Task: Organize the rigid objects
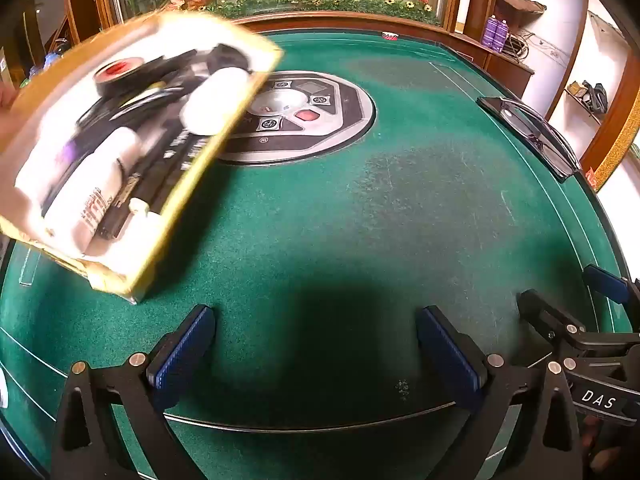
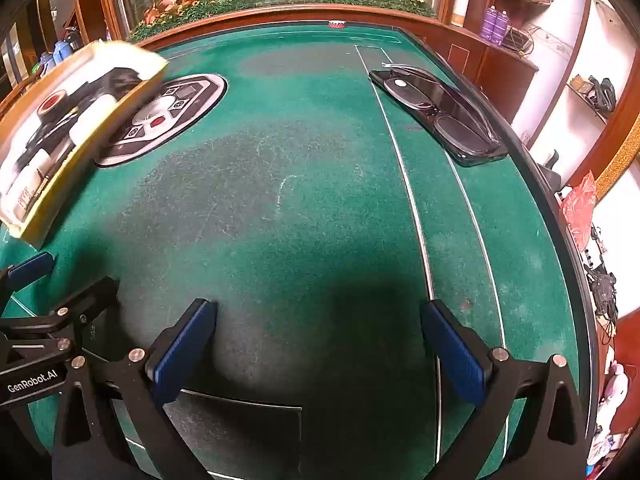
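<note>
A yellow cardboard box [image 1: 124,148] holding white bottles, a tape roll and dark items is tilted and blurred above the green table's left side, with one corner near the felt; a hand shows at its far left edge. It also shows in the right wrist view [image 2: 68,136]. My left gripper [image 1: 316,344] is open and empty, below and right of the box. My right gripper [image 2: 320,340] is open and empty over bare felt. A pair of glasses [image 2: 444,116] lies on a dark phone [image 2: 472,148] at the table's right edge.
The green felt table [image 1: 360,220] has a round control panel [image 1: 308,116] in its middle and a raised wooden rim. A small red-white object [image 2: 336,23] sits at the far edge. Shelves and a planter stand beyond.
</note>
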A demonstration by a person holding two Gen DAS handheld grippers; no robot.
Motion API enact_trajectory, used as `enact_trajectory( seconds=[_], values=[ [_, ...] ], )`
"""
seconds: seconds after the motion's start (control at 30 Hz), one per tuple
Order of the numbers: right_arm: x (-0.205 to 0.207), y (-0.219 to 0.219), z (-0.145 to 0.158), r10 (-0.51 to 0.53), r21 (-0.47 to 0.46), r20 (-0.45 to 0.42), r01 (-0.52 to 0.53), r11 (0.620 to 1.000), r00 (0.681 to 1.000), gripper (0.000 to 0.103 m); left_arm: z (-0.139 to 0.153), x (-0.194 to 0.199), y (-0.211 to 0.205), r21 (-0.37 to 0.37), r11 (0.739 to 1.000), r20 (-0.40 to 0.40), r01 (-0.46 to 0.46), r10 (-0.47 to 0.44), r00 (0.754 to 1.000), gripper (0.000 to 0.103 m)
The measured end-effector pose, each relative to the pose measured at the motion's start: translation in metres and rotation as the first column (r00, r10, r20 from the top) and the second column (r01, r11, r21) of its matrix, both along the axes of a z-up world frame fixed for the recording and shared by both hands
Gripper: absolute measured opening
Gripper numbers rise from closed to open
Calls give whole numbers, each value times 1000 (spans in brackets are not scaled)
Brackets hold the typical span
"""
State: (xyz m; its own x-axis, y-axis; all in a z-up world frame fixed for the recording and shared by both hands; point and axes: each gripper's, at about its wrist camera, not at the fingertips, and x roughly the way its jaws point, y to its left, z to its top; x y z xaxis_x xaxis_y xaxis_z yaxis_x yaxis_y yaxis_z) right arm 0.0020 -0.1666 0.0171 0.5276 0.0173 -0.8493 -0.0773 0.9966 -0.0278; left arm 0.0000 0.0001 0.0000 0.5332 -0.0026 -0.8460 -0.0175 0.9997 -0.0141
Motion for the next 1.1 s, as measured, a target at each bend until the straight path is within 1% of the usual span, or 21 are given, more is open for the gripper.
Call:
enact_trajectory(
  seconds=[0.03, 0.07, 0.3, 1.1],
  values=[
    [0, 0, 0, 0, 6, 2, 0, 1000, 1000, 103, 0, 0, 1, -9, 1000, 3, 0, 0, 1000, 102],
    [0, 0, 0, 0, 5, -3, 0, 1000, 1000, 103, 0, 0, 0, 8, 1000, 0, 0, 0, 1000, 102],
    [0, 0, 0, 0, 4, -2, 0, 1000, 1000, 103, 0, -1, -1, 4, 1000, 0, -17, 17, 1000, 102],
    [2, 0, -1, 0, 1, 0, 0, 1000, 1000, 103, 0, -1, -1, 3, 1000, -3, -18, 18, 1000, 102]
  ],
)
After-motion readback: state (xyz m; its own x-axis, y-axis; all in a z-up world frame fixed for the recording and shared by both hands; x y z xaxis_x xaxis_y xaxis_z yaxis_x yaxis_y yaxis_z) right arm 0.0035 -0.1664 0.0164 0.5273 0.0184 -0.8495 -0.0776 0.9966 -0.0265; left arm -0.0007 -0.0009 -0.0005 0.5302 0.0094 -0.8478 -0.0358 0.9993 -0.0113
